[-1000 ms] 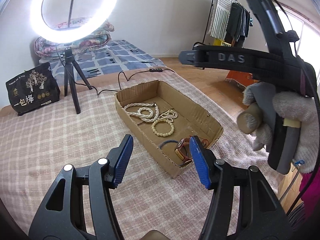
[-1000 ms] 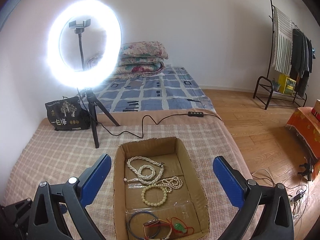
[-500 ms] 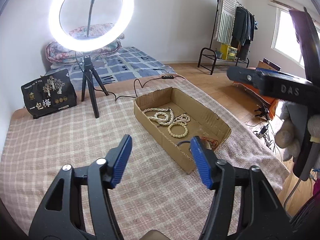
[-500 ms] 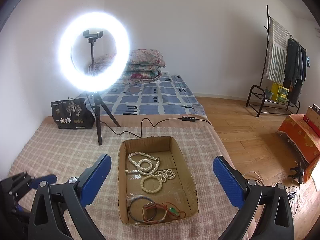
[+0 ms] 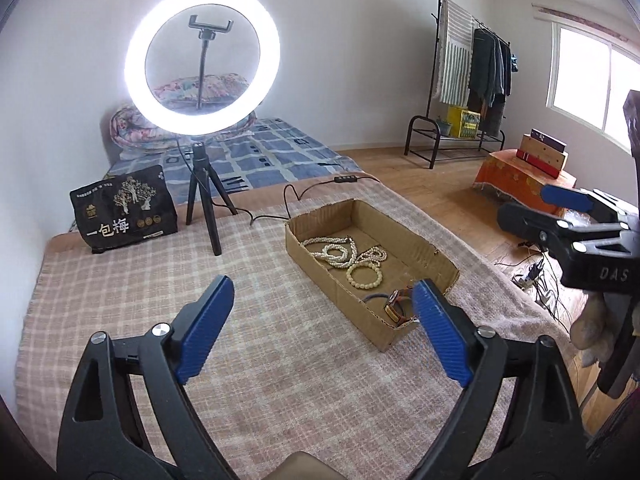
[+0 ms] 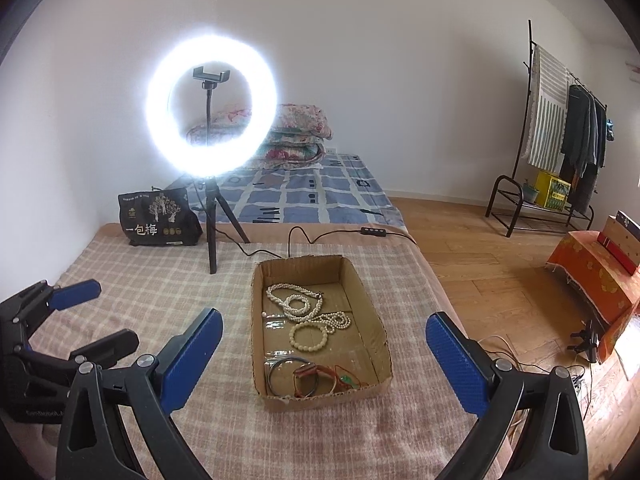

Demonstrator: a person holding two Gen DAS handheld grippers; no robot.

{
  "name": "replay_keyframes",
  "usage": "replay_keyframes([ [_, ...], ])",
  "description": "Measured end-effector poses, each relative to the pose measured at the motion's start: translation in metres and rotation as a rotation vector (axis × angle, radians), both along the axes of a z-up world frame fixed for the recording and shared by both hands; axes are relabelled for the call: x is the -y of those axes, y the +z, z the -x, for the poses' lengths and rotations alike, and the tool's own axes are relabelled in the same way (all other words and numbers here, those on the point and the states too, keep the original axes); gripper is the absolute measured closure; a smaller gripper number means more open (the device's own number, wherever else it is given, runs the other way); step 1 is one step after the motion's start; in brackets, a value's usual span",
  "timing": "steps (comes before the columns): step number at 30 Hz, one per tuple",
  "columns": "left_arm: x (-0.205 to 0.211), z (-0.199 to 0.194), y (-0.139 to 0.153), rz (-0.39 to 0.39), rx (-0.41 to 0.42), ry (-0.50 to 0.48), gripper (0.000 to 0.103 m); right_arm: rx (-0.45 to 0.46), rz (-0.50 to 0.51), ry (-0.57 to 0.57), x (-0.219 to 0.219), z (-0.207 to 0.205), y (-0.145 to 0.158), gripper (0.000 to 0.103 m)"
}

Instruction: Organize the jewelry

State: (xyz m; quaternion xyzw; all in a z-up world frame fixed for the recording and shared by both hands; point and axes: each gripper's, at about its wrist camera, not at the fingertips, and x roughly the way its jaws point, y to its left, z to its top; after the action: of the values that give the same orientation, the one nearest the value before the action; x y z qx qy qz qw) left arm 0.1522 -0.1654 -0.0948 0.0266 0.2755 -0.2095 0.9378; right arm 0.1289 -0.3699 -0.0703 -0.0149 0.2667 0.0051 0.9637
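A shallow cardboard box (image 6: 378,332) (image 5: 304,252) lies on the checked blanket. Inside are white pearl necklaces (image 6: 294,302) (image 5: 332,250), a cream bead bracelet (image 6: 309,336) (image 5: 364,275), a dark bangle (image 6: 286,374), a brown strap watch (image 6: 306,378) (image 5: 396,306) and a red cord with a green charm (image 6: 346,380). My left gripper (image 5: 320,324) is open and empty, held above the blanket left of the box. My right gripper (image 6: 324,354) is open and empty, raised in front of the box. The left gripper also shows in the right wrist view (image 6: 86,318), and the right gripper in the left wrist view (image 5: 540,212).
A lit ring light on a tripod (image 6: 211,120) (image 5: 202,60) stands behind the box, its cable (image 6: 320,236) running past the box's far end. A black bag (image 6: 160,220) sits at the back left. The bed edge drops to a wooden floor (image 6: 480,264) on the right.
Both grippers have pulled back and up from the box, so it looks smaller and farther. The left gripper's jaws have opened wider. The right gripper has moved off to the right.
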Motion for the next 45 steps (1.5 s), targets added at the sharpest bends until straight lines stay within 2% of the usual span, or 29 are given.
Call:
replay_keyframes([
  [11,-0.010,0.018,0.008,-0.002,0.027,0.025,0.004,0.003,0.009,0.004,-0.008,0.029,-0.007,0.000],
  [17,-0.010,0.026,0.011,-0.023,0.059,0.027,0.002,0.003,-0.020,0.006,-0.006,0.040,-0.011,0.000],
  [27,0.000,0.029,0.007,-0.085,0.068,0.041,0.000,-0.006,-0.018,-0.001,-0.005,0.040,-0.018,0.000],
  [45,0.002,0.030,0.004,-0.103,0.059,0.039,0.000,-0.018,-0.003,-0.009,-0.006,0.038,-0.023,0.000],
])
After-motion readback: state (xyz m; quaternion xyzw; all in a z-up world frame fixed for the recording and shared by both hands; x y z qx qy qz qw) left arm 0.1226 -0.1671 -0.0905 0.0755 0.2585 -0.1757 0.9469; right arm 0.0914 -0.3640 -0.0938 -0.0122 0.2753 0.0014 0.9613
